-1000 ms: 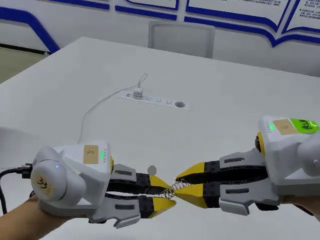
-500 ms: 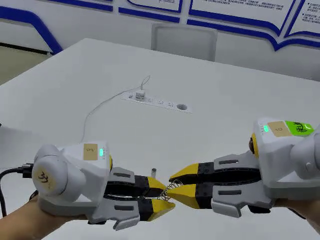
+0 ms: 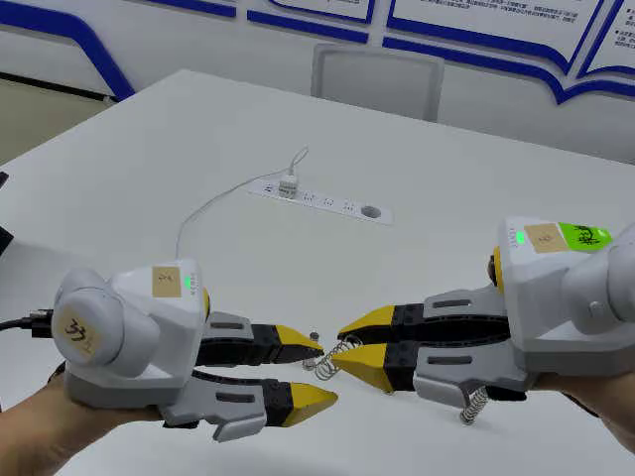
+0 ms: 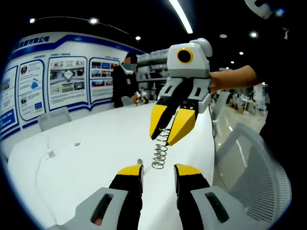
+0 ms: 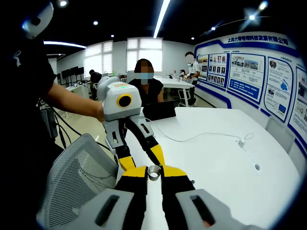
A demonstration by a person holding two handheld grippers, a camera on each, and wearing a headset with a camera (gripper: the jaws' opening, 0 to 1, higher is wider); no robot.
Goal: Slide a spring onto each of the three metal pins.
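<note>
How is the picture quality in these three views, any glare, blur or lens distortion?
Head view: soft, even light, the white table bright but not blown out, the spring sharp. Left gripper view: strong fisheye bend, a glaring ceiling strip light against a dark ceiling. Right gripper view: the same bend, with a starburst flare from a lamp at upper right.

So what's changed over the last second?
The tools have drawn apart. The spring bridged both sets of tips; now it hangs from the right tool alone, clear of the left tool, whose jaws stand open. The right tool stays shut on the spring. The power strip and cable are unchanged.
</note>
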